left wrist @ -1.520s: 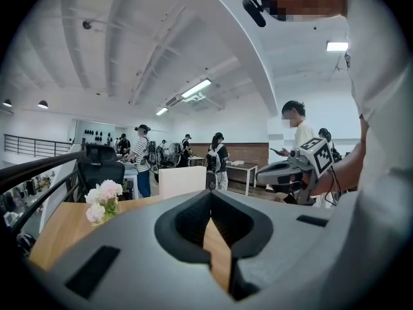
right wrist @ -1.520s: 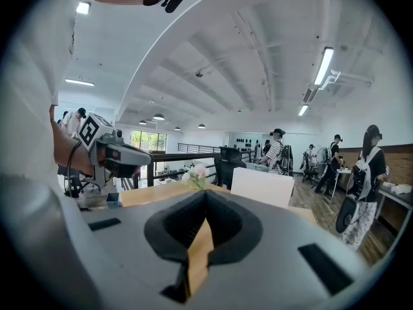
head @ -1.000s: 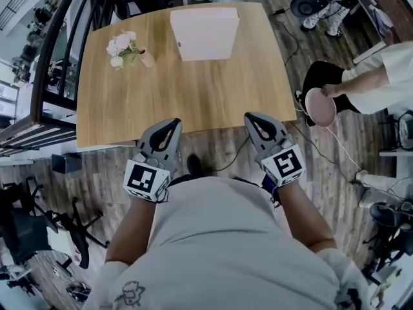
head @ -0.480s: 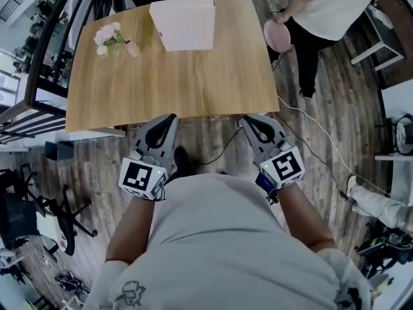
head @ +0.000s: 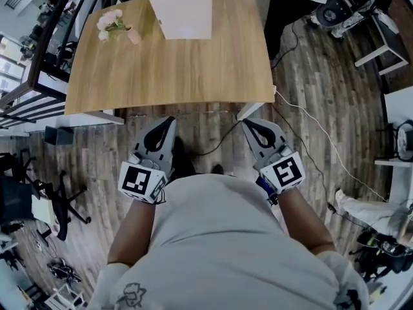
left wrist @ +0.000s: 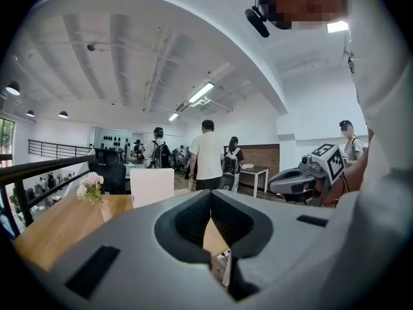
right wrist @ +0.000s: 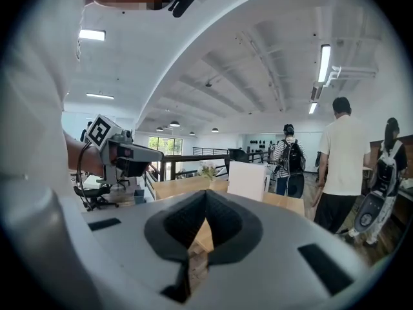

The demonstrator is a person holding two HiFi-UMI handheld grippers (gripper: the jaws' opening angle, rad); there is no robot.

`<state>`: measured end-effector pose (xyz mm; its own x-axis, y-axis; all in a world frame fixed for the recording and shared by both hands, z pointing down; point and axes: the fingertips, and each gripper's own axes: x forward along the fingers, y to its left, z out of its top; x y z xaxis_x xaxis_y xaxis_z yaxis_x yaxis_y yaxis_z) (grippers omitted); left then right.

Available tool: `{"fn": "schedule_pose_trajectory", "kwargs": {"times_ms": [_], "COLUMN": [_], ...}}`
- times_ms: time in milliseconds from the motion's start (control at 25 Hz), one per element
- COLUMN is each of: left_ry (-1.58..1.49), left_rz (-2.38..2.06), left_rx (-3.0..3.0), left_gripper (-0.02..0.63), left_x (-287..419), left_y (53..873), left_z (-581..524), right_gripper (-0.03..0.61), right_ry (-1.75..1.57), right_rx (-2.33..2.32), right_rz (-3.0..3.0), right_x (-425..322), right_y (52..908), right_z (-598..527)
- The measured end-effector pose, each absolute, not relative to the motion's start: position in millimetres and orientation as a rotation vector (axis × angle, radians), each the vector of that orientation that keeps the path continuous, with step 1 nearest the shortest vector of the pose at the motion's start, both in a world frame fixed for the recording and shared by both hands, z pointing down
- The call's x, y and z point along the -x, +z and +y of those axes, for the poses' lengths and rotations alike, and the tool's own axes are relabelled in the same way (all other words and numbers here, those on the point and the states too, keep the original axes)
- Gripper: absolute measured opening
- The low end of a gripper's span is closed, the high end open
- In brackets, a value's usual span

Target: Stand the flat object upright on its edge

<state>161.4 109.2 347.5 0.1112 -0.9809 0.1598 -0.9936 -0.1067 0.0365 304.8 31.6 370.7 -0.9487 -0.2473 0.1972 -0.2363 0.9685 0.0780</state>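
Jaws pressed together on both tools, with nothing between either pair. At far left, a black chair [head: 55, 202] stands on the plank floor [head: 213, 124] beside the bench [head: 168, 70]. The left gripper [head: 169, 123] is held over the floor, just short of the bench's near edge and pointing toward it. On the bench's far left corner is a small bunch of pale flowers [head: 108, 22]. To their right, at the middle of the far edge, is the white box [head: 184, 15], well apart from both tools. In the two gripper views its broad white face rises from the bench top, but whether it lies flat or stands on edge cannot be told. The right gripper [head: 248, 123] is level with the left one, also over the floor, below the bench's near right corner. A person [head: 284, 5] stands beyond the far right corner.
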Motion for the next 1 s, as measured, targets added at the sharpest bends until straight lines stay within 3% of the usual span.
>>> {"fn": "schedule_pose_trajectory", "kwargs": {"times_ms": [1000], "left_ry": [0.138], "left_rz": [-2.05], "left_rx": [-2.193], "left_gripper": [0.006], "left_x": [-176.7], "left_y": [342.5], "left_z": [157.5], "right_gripper": [0.005], "right_ry": [-0.074], "right_rx": [-0.309], "right_rz": [-2.944], "right_x": [-317.0], "right_y": [357.6], "right_z": [73.0]}}
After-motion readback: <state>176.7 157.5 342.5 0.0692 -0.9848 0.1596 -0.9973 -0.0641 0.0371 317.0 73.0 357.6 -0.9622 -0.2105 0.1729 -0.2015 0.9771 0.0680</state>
